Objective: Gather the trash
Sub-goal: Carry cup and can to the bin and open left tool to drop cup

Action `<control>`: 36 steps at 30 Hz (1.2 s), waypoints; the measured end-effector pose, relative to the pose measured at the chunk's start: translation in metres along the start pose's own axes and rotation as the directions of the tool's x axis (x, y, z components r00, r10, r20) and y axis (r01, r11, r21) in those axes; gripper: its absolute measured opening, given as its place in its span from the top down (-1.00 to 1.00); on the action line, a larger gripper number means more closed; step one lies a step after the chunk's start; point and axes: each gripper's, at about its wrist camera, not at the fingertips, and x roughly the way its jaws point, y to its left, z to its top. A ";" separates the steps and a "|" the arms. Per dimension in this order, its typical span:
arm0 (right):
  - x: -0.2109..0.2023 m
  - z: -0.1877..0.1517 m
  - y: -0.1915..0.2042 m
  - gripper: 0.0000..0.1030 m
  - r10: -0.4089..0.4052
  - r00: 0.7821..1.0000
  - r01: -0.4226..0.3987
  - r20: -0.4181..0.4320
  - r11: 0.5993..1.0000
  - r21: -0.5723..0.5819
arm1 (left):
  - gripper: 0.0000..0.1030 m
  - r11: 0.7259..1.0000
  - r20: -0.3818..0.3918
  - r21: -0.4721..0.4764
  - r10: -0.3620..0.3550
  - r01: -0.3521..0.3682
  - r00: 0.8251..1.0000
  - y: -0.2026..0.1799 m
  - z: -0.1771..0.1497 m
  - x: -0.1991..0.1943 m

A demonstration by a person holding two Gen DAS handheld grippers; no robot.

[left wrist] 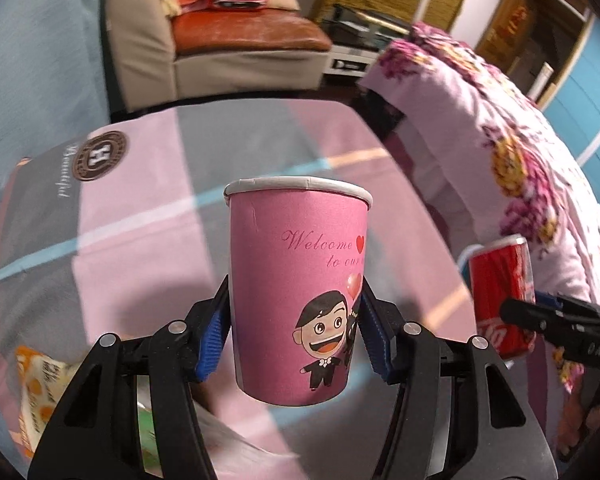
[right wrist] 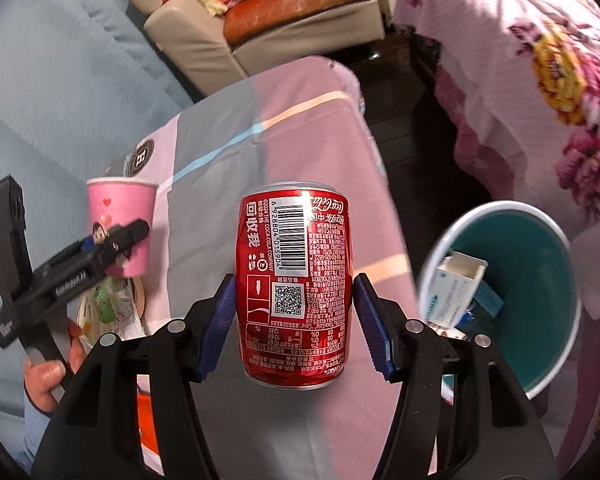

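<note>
Left wrist view: snack wrappers (left wrist: 40, 392) lie low left on the pink-and-grey cloth of the worktop (left wrist: 148, 216). Left tongs (left wrist: 294, 344) pinch a pink paper cup (left wrist: 296, 280) low on its wall, upright, lifted clear of the cloth. Far right of that view, the Coca-Cola can (left wrist: 500, 292) is in the other tool.

Right wrist view: left tongs (right wrist: 136, 236) with the paper cup (right wrist: 120, 216) sit at left, above more wrappers (right wrist: 108, 304). Centre, right tongs (right wrist: 294, 320) clamp the Coca-Cola can (right wrist: 296, 284) at mid-body, held upside down by its print, off the worktop (right wrist: 300, 120). At right, on the floor beside the worktop, a teal waste bin (right wrist: 540, 248) already holds a small carton (right wrist: 456, 292).

Risks, my read:
- Cup grip is low on a tapered, soft wall: squeeze harder and it crumples; tilt it and it may slip out.
- Can is inverted; any leftover liquid could drip on the cloth on the way over.
- Bin is offset right and below; releasing early drops the can on the rim or the floor.
- Both tools heading to one bin opening could collide.
- Carton leaning inside may deflect whatever lands on it.
</note>
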 end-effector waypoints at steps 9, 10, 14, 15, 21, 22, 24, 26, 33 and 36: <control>-0.049 -0.024 -0.048 -0.10 0.003 0.996 -0.011 0.092 0.997 0.082 | -0.15 0.991 -0.036 0.109 -0.073 0.076 0.997 -0.081 -0.020 0.002; -0.053 -0.026 -0.052 -0.10 0.002 0.995 -0.011 0.100 0.996 0.092 | -0.15 0.989 -0.041 0.119 -0.078 0.083 0.996 -0.089 -0.022 0.003; -0.074 -0.035 -0.084 -0.10 -0.012 0.990 -0.010 0.143 0.989 0.150 | -0.15 0.979 -0.065 0.174 -0.098 0.108 0.993 -0.124 -0.033 0.008; -0.080 -0.038 -0.093 -0.10 -0.019 0.988 -0.007 0.155 0.986 0.165 | -0.15 0.976 -0.071 0.186 -0.100 0.112 0.992 -0.133 -0.035 0.009; -0.103 -0.051 -0.141 -0.10 -0.060 0.980 0.014 0.191 0.972 0.233 | -0.15 0.956 -0.103 0.260 -0.114 0.138 0.988 -0.184 -0.042 0.020; -0.105 -0.054 -0.148 -0.10 -0.067 0.979 0.019 0.193 0.970 0.242 | -0.15 0.953 -0.107 0.267 -0.116 0.141 0.987 -0.189 -0.042 0.022; -0.106 -0.057 -0.157 -0.10 -0.076 0.979 0.025 0.192 0.967 0.252 | -0.15 0.947 -0.123 0.283 -0.121 0.152 0.985 -0.205 -0.044 0.030; -0.106 -0.060 -0.167 -0.10 -0.076 0.979 0.024 0.187 0.964 0.265 | -0.15 0.942 -0.141 0.294 -0.124 0.161 0.982 -0.218 -0.047 0.037; -0.105 -0.063 -0.190 -0.10 -0.086 0.981 0.032 0.175 0.957 0.290 | -0.16 0.929 -0.185 0.319 -0.133 0.187 0.974 -0.247 -0.053 0.057; -0.102 -0.063 -0.196 -0.10 -0.092 0.982 0.039 0.167 0.954 0.298 | -0.17 0.926 -0.202 0.322 -0.136 0.197 0.970 -0.254 -0.053 0.067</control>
